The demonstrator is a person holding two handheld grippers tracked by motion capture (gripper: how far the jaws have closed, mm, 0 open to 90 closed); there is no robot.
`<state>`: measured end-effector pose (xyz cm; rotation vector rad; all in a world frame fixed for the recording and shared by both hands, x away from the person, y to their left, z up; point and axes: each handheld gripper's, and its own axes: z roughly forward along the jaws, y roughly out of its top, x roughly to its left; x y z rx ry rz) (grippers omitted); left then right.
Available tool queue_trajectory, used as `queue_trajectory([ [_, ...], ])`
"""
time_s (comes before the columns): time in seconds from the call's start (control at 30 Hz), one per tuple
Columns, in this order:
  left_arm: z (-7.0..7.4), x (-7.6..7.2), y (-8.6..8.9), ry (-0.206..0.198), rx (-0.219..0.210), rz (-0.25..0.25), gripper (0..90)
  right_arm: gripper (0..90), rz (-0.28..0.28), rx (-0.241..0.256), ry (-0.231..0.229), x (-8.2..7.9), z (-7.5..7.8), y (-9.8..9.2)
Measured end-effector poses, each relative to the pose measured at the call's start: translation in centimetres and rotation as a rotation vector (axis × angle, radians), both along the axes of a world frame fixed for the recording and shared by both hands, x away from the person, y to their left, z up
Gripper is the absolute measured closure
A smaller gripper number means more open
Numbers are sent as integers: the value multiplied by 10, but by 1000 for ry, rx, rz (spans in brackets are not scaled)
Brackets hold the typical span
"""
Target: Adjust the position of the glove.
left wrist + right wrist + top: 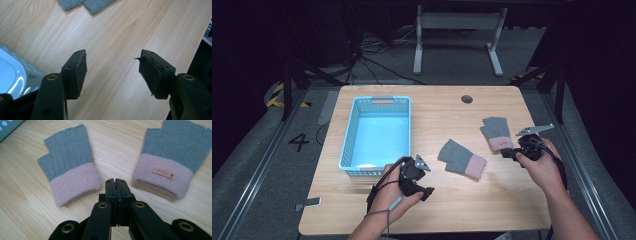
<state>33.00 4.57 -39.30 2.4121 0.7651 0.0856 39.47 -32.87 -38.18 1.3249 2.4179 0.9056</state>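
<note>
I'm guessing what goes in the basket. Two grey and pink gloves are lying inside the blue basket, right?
Not quite. The two gloves are grey and pink, but they lie on the wooden table, to the right of the blue basket. The high view shows this.

Both fingerless gloves are knitted in two colours: grey over the finger part and dusty pink on the ribbed cuff. The right-hand glove [172, 157] carries a small tan label with reddish lettering on its cuff (too small to read), while the other glove [68, 162] has a plain cuff. The basket [354, 125] is light blue with perforated walls. The table [452, 200] is pale wood with a visible grain. The left gripper [113, 72] and right gripper [116, 185] are black, with brass-coloured rivets.
</note>
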Motion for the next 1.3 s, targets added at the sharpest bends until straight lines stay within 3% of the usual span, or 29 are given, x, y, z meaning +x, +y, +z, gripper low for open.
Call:
queue_trajectory([
  [0.4,2,3,3,-4,-23,6,404,900,96,33,4,-1,0,29],
  [0.73,2,4,4,13,-25,-1,404,900,235,18,19,1,-10,83],
  [1.3,2,5,6,26,-22,3,398,899,338,6,60,15,-31,134],
])
